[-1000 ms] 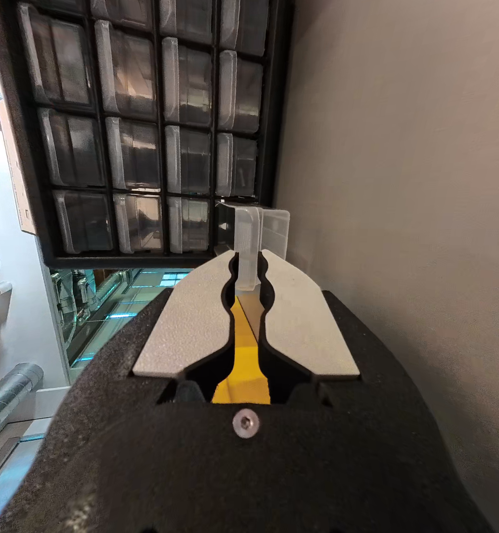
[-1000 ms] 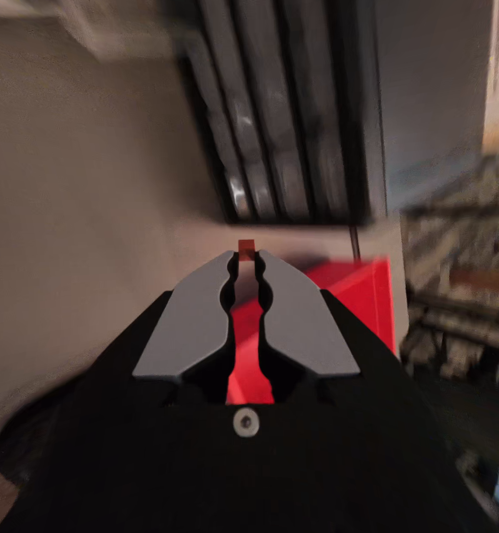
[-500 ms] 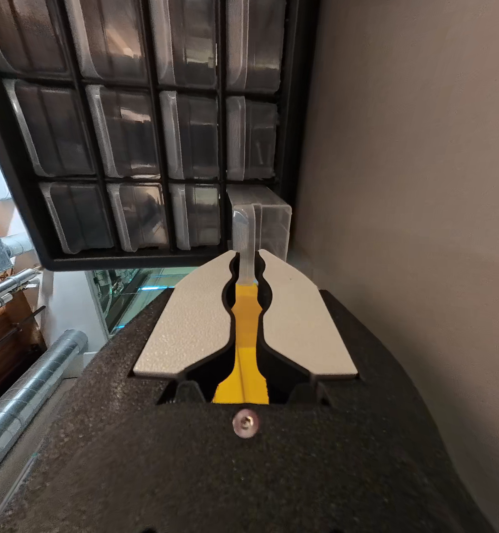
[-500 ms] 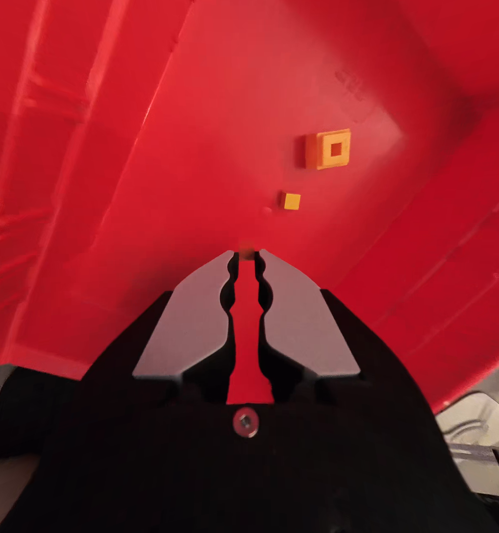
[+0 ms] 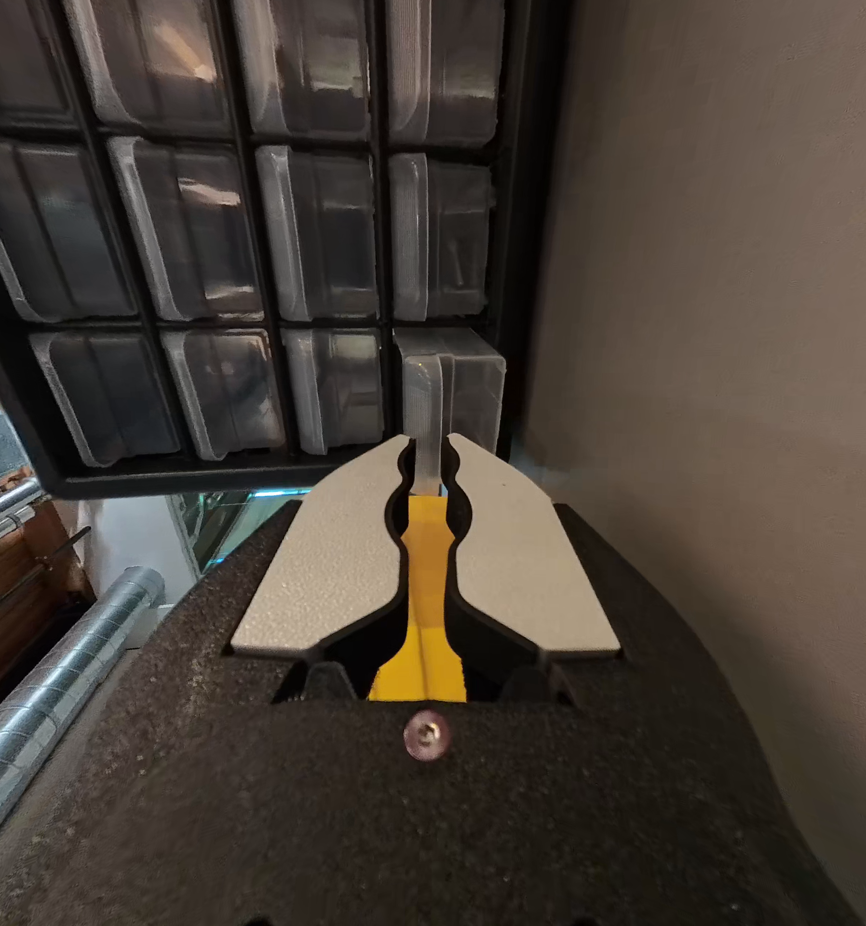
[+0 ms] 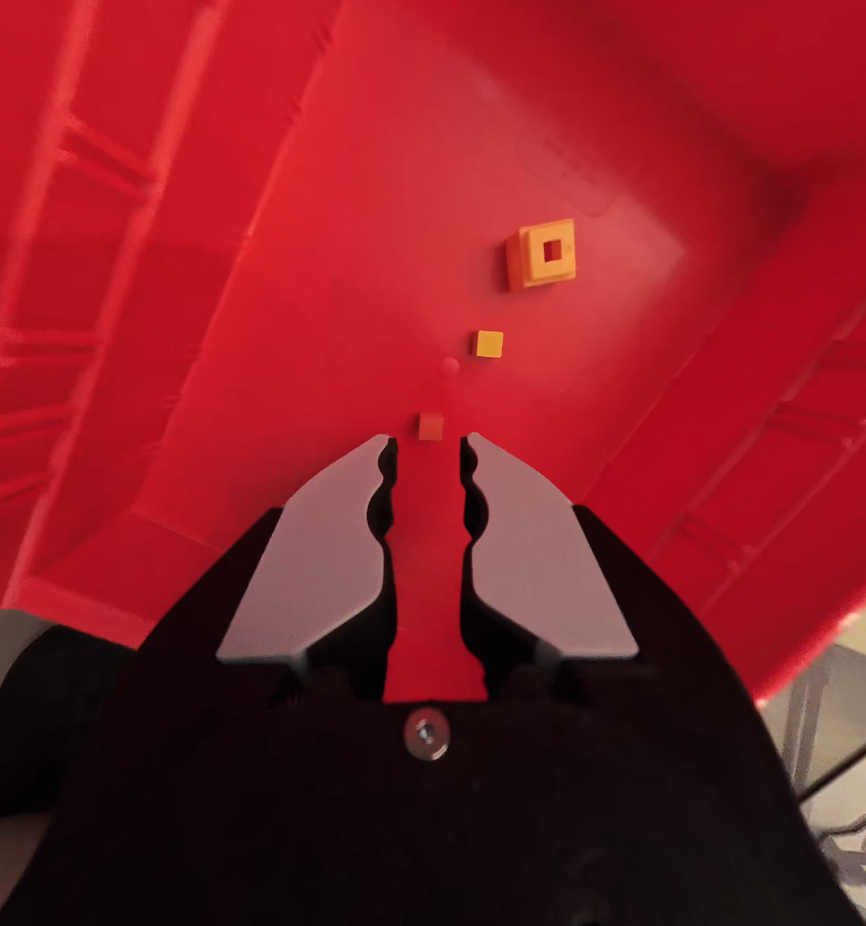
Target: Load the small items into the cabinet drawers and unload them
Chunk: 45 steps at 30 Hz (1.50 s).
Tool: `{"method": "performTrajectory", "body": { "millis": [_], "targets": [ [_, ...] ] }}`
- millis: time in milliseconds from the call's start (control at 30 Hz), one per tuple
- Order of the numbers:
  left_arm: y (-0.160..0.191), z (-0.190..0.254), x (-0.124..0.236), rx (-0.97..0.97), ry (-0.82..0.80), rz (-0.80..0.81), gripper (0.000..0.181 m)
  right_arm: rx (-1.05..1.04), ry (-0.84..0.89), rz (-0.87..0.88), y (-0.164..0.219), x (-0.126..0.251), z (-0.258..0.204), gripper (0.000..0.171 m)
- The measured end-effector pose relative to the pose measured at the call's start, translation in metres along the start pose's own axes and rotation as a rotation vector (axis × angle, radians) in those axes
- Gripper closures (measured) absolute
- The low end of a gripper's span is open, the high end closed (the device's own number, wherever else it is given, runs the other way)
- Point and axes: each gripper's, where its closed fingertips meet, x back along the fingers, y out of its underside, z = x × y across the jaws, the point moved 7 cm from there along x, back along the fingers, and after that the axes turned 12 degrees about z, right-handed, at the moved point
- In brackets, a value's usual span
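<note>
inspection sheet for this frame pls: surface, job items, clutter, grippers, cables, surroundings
Surface: red bin floor, bare apart from three pieces.
Job's things: hollow orange square block, small yellow cube and small orange cube lie apart in the bin; black drawer cabinet, its bottom corner clear drawer pulled partly out.
Clutter: nothing seen.
Grippers: left gripper shut on the drawer's handle tab; right gripper open, empty, just short of the orange cube.
Cables: dark cable beyond the bin.
Surroundings: beige wall; ribbed metal duct.
</note>
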Motion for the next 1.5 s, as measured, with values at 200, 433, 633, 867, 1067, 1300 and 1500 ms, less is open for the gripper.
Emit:
{"method": "performTrajectory", "body": {
  "millis": [200, 433, 633, 867, 1067, 1300, 1500],
  "targets": [
    [0.003, 0.0, -0.017, -0.031, -0.026, -0.014, 0.172, 0.084, 0.002, 0.065, -0.004, 0.026, -0.01, 0.146],
    [0.005, -0.001, -0.034, -0.016, -0.027, -0.053, 0.169, 0.078, -0.022, 0.089, -0.003, 0.029, -0.009, 0.146],
    [-0.002, -0.005, -0.033, 0.057, -0.074, -0.043, 0.145, 0.037, -0.05, 0.128, 0.001, 0.027, 0.0, 0.147],
    [-0.048, -0.006, -0.036, -0.005, -0.136, 0.079, 0.153, 0.018, -0.054, 0.183, 0.003, 0.038, 0.002, 0.147],
    [-0.053, 0.001, -0.06, -0.034, -0.138, 0.022, 0.161, 0.04, -0.029, 0.301, -0.005, 0.061, -0.001, 0.147],
    [-0.055, 0.004, -0.056, -0.064, -0.16, 0.023, 0.171, 0.075, 0.033, 0.335, -0.007, 0.083, -0.005, 0.149],
    [-0.065, 0.005, -0.031, -0.052, -0.138, 0.025, 0.17, 0.128, 0.066, 0.319, -0.01, 0.093, -0.019, 0.149]
  ]
}}
